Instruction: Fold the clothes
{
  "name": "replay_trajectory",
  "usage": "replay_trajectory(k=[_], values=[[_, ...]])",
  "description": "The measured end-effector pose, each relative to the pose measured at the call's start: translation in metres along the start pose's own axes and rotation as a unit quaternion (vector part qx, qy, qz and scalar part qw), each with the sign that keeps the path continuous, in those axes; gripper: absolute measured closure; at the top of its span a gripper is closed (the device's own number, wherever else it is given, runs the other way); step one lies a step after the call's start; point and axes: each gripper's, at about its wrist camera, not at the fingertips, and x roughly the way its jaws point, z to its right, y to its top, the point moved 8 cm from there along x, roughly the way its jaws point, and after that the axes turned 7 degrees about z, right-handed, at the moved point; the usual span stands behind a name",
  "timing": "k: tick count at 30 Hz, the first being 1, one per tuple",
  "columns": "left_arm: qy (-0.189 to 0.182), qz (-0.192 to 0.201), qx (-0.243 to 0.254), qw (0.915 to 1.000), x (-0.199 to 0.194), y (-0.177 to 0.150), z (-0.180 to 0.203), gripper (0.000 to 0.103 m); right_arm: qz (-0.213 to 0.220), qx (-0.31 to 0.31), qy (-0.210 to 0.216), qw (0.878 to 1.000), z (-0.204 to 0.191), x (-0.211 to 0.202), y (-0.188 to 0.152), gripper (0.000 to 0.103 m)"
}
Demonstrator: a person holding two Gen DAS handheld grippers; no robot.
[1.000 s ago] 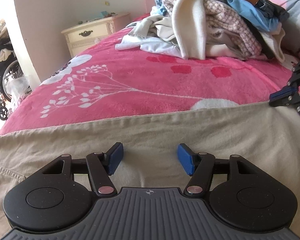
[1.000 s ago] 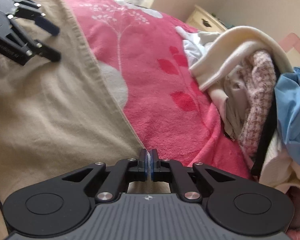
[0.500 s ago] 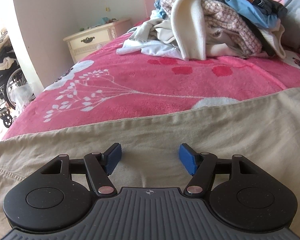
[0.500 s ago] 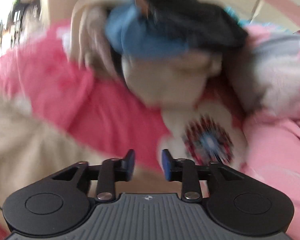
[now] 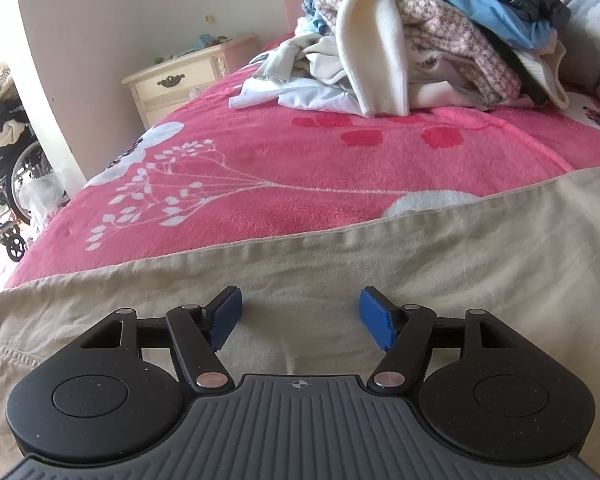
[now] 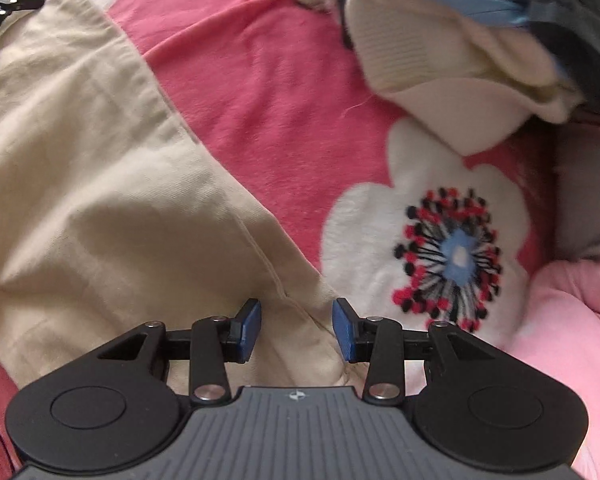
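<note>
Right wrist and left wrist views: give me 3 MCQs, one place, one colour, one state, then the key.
1. Where does the clothes pile lie?
A. on the pink blanket
B. on the nightstand
C. on the floor

2. What colour is the garment spread below the grippers?
A. navy
B. beige
C. green

3. How does the right gripper stand?
A. shut on the garment
B. shut on nothing
C. open above the garment's seam

Key: 1 A, the pile rests on the pink blanket, well past the garment's edge. 2 B, the cloth is beige in both views. 3 C, its jaws have just been opening and the blue pads stand apart, gripping nothing.
</note>
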Motion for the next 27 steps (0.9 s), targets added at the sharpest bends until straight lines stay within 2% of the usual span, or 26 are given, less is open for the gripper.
replay_trajectory(k=[2, 4, 7, 10, 14, 19, 24, 25, 27], values=[[0.001, 0.000, 0.001, 1.0000, 0.000, 0.000, 0.000, 0.035, -0.008, 0.010, 0.019, 1.000, 0.000, 0.001, -0.001, 0.078], [0.002, 0.001, 0.002, 1.0000, 0.000, 0.000, 0.001, 0.035, -0.013, -0.007, 0.010, 1.000, -0.005, 0.000, -0.002, 0.094], [0.004, 0.001, 0.004, 1.0000, 0.001, 0.000, 0.001, 0.035, -0.007, -0.057, -0.029, 0.998, -0.019, -0.007, -0.005, 0.097], [0.004, 0.002, 0.003, 1.0000, 0.001, 0.000, 0.001, 0.035, 0.010, -0.079, -0.075, 0.994, -0.023, -0.017, -0.005, 0.099], [0.004, 0.003, 0.003, 1.0000, 0.001, -0.001, 0.000, 0.035, 0.020, -0.084, -0.128, 0.988, -0.013, -0.030, -0.004, 0.099], [0.006, 0.003, 0.003, 1.0000, 0.001, 0.000, 0.002, 0.034, 0.024, -0.092, -0.146, 0.985, -0.006, -0.022, 0.002, 0.099], [0.008, 0.003, 0.006, 0.9999, 0.001, 0.000, 0.002, 0.034, 0.014, -0.064, -0.143, 0.987, 0.001, 0.005, -0.001, 0.096], [0.008, 0.003, 0.007, 0.9999, 0.001, 0.000, 0.002, 0.034, 0.014, -0.054, -0.150, 0.987, 0.005, 0.009, -0.001, 0.085], [0.008, 0.003, 0.008, 0.9999, 0.001, 0.000, 0.002, 0.034, 0.024, -0.009, -0.172, 0.985, 0.019, 0.000, 0.000, 0.070]])
